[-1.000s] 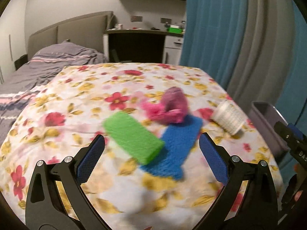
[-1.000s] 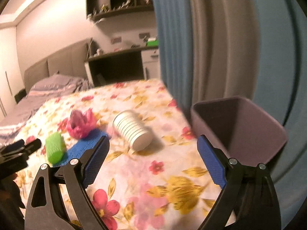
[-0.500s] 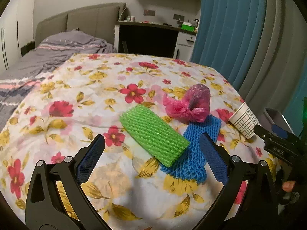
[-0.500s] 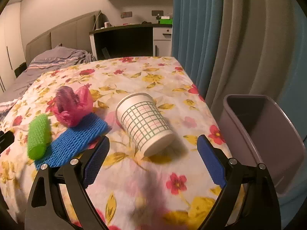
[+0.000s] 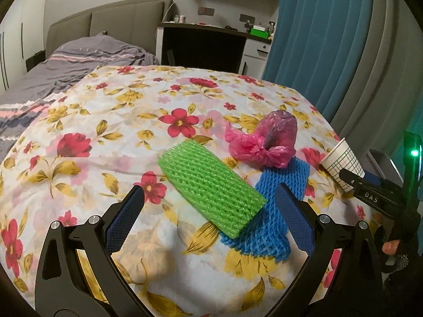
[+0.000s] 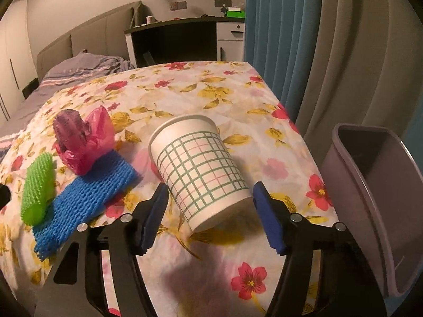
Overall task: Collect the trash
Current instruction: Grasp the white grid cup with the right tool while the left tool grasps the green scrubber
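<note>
A white paper cup (image 6: 198, 169) with a green grid print lies on its side on the floral tablecloth (image 6: 201, 89). My right gripper (image 6: 210, 187) straddles the cup's base and its jaws are closing, with narrow gaps still between the pads and the cup. In the left wrist view my left gripper (image 5: 209, 187) stands open just in front of a green foam net (image 5: 211, 187), which overlaps a blue foam net (image 5: 285, 177). A knotted pink plastic bag (image 5: 267, 142) rests at the blue net's far end. The cup (image 5: 341, 162) shows at the right of that view.
A grey-purple bin (image 6: 370, 185) stands off the table's right edge, close to my right gripper. Blue and grey curtains (image 6: 290, 39) hang behind it. A bed (image 5: 79, 60) and a desk (image 5: 206, 42) lie beyond the table. A gloved hand (image 5: 396, 248) holds the right gripper.
My right gripper has come down and forward onto the cup, and its jaws have narrowed around it. My left gripper has drifted closer to the green net.
</note>
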Tool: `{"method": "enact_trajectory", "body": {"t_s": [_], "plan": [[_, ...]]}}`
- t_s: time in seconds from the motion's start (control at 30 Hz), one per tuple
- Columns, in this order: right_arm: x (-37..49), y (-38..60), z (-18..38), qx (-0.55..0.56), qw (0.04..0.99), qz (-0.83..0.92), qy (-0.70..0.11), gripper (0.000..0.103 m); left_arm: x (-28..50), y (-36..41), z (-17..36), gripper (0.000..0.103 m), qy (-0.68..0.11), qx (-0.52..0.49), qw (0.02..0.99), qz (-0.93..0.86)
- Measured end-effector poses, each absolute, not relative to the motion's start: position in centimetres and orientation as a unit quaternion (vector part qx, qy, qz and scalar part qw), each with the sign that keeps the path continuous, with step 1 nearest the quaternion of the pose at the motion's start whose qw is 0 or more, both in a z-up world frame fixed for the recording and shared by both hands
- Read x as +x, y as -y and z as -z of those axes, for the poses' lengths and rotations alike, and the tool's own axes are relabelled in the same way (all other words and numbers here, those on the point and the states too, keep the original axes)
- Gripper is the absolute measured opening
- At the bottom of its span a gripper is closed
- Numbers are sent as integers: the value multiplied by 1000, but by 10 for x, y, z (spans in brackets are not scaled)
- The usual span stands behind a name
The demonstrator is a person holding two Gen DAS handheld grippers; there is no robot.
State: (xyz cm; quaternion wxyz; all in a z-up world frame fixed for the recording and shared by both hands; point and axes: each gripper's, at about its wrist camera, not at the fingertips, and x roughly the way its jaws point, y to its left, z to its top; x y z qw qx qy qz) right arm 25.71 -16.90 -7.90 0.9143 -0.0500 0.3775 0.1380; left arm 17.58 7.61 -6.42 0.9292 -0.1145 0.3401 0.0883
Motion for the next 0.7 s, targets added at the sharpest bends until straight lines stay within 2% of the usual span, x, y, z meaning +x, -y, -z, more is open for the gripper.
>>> {"method": "enact_trajectory", "body": {"t_s": [0.2,0.3,0.4,0.47,0.57,0.7], "plan": [[248,169,74,-50,919,-142,-365,60,189,-77,74,97,-355,-128,923,-82],[241,170,67,-45,922,-145,-356,60,196,-81,81,92,-368,-145,915,-78],[235,172,60,-40,925,-147,-349,60,202,-86,88,82,-380,-161,908,-75],[228,174,54,-36,927,-149,-343,60,205,-88,92,69,-387,-176,902,-70],[219,175,48,-34,929,-154,-334,60,207,-89,95,55,-391,-181,900,-70],[210,176,44,-32,930,-161,-328,60,205,-90,92,39,-386,-186,901,-66]]}}
